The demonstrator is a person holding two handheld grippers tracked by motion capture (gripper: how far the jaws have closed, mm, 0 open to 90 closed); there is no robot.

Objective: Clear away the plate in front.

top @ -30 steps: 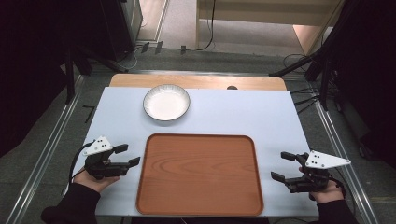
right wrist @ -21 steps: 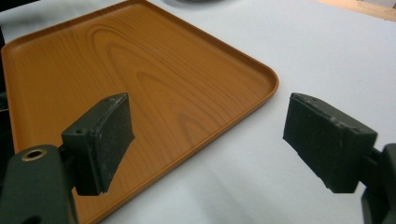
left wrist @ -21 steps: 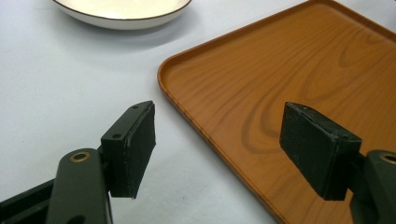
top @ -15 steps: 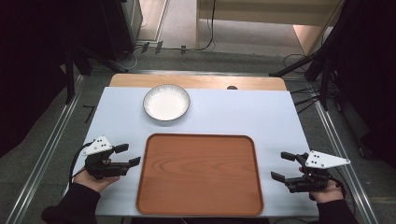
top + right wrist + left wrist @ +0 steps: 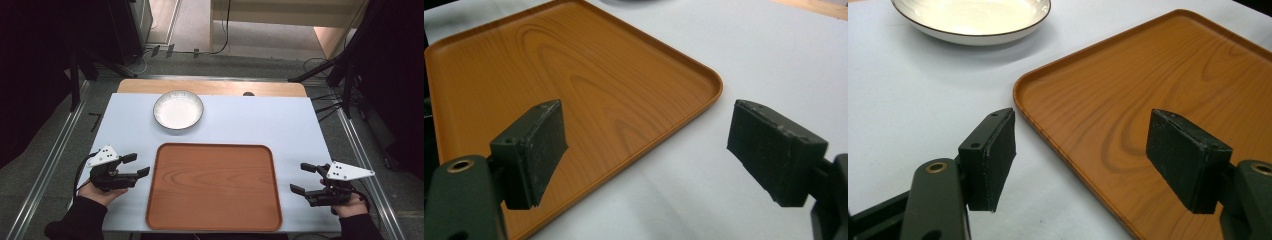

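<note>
Text check | I read no words, labels, brands or numbers on anything before me | signs: none legible

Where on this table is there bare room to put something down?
The wooden tray has nothing on it. The white tabletop is bare right of the plate, and between plate and tray. Tightest are the strips beside the tray, where the left gripper and right gripper sit.

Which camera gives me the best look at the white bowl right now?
The high view: the white bowl shows whole, empty, on the table beyond the wooden tray. The left gripper view catches its near rim at the top edge; the right gripper view has a sliver.
</note>
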